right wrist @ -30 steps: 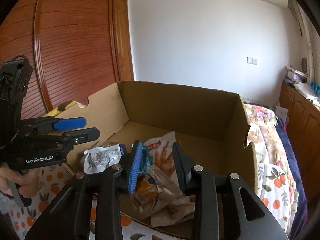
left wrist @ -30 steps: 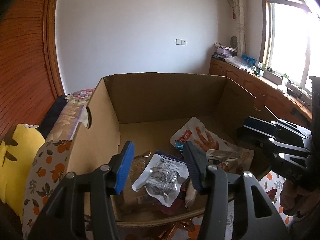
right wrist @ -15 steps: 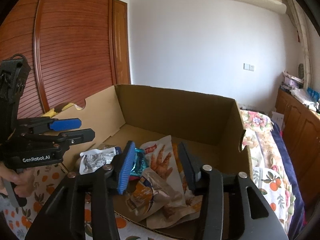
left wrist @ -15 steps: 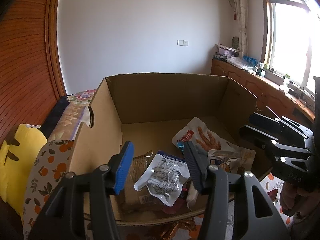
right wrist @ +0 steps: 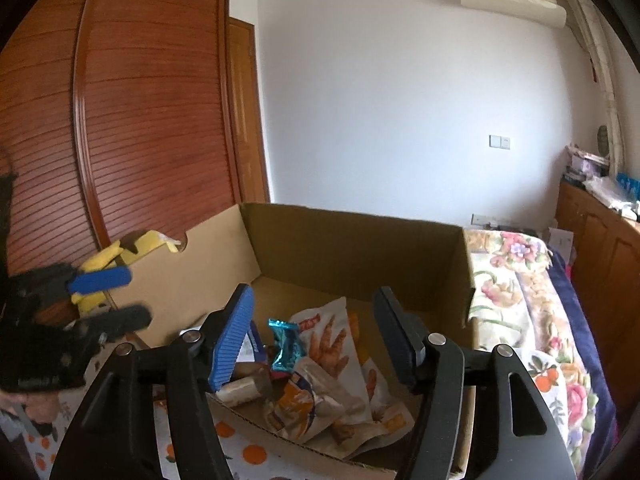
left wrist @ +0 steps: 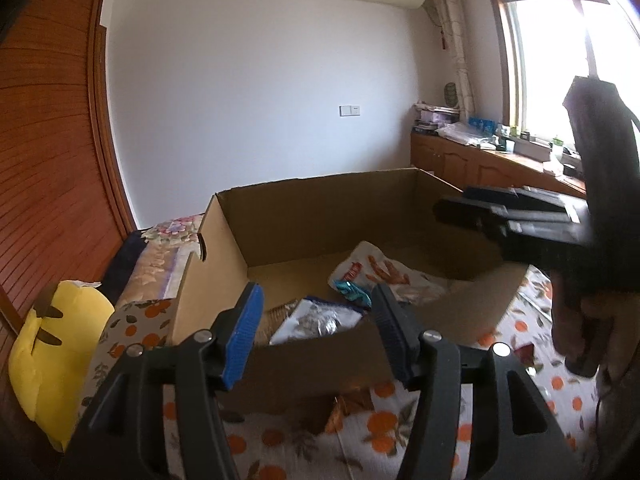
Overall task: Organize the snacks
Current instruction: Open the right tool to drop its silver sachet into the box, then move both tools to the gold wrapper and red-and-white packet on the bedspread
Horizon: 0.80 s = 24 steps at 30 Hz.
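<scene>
An open brown cardboard box is seen resting on a bed covered by a white sheet printed with oranges. Inside the box a white snack bag printed with orange chicken feet is laid across the floor of the box, with a small teal foil wrapper lying on its left edge. A silver-and-white vacuum pouch with a blue top is lodged against the near wall in the left wrist view, and a crumpled orange-and-white bag is heaped at the near edge in the right wrist view.

The left hand-held gripper is held just outside the near wall of the box, its jaws opening with nothing gripped between them; only the box wall and pouch are seen beyond the gap. The right hand-held gripper is poised above the snacks, its jaws opening wide, released, with the teal wrapper and chicken-feet bag visible below the gap but not pressed by either pad.

A yellow plush toy is propped beside the box at the left, against a reddish slatted wooden wardrobe door
</scene>
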Available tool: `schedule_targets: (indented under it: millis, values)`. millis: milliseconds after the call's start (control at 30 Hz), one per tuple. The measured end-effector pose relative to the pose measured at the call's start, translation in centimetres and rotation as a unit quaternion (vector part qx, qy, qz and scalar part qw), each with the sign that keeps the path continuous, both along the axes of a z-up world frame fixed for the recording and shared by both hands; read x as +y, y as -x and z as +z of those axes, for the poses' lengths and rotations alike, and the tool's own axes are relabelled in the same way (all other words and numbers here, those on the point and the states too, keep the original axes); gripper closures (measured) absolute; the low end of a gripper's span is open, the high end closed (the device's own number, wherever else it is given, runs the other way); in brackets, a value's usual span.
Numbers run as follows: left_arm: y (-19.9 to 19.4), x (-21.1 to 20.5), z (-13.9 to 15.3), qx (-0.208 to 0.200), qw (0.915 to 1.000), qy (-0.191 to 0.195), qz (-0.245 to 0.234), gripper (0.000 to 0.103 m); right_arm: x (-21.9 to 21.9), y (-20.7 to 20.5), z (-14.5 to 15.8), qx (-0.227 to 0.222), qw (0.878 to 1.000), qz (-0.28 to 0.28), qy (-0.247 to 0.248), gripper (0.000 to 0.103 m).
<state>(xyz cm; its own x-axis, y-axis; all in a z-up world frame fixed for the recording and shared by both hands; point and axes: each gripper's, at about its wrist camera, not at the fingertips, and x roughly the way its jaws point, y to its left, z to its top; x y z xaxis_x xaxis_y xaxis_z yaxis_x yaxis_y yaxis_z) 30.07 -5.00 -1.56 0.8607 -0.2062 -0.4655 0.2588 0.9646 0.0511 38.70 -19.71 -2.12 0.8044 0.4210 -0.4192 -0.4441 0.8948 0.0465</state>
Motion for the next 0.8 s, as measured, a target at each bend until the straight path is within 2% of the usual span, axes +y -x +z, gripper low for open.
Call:
schedule_targets:
  millis: [233, 433, 633, 800]
  values:
    - [1.8, 0.2, -1.8, 0.007, 0.9997, -0.003, -0.022, 0.046, -0.1, 3.0, 1.0, 0.02, 0.999, -0.017, 0.028, 0.038]
    - [3.0, 1.0, -2.8, 0.024, 0.9992, 0.002, -0.03, 0.046, -0.9, 6.5, 0.1, 0.044, 0.998, -0.039, 0.038, 0.033]
    - [3.4, 1.6, -4.4, 0.053, 0.998, 0.0, -0.036, 0.046, -2.2, 8.5, -2.6, 0.086, 0.992, -0.081, 0.054, 0.024]
    - [3.5, 1.8, -5.8, 0.064, 0.9973, -0.001, -0.035, 0.046, -3.1, 9.0, -6.1, 0.134, 0.983, -0.108, 0.06, 0.023]
